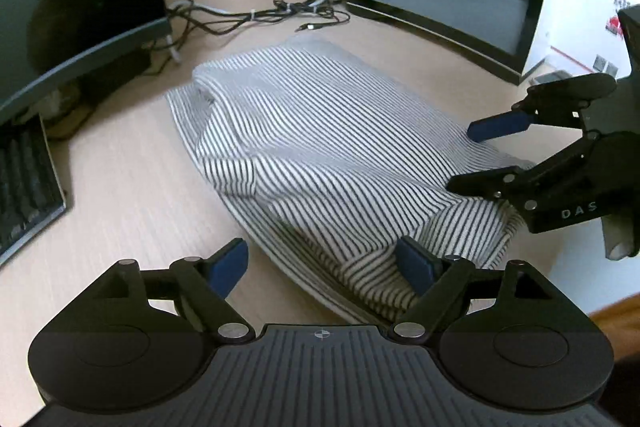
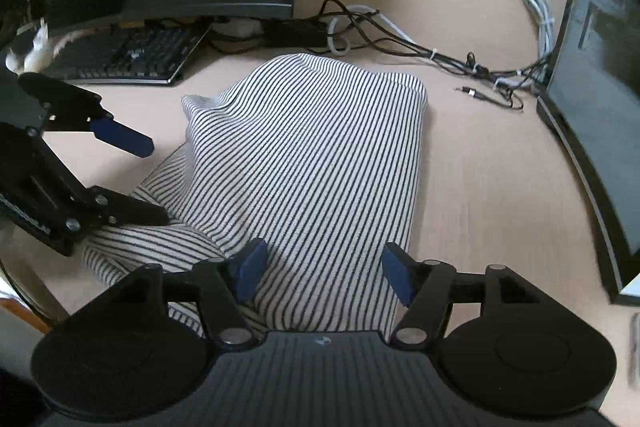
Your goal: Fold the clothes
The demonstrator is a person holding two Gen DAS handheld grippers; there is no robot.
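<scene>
I read the striped garment (image 1: pixel 320 147) as already folded into a thick stack and laid flat on the surface (image 1: pixel 132 187) ahead of both tools, probably so its edges can be squared before another fold. My left hand-held gripper (image 1: pixel 324 267) stands wide open at the near hem, one pad (image 1: pixel 416 267) against a bunched fold and the other over bare surface, gripping nothing. My right hand-held gripper (image 2: pixel 324 273) is partly open, straddling the near end of the stack with cloth between the pads but not pinched.
</scene>
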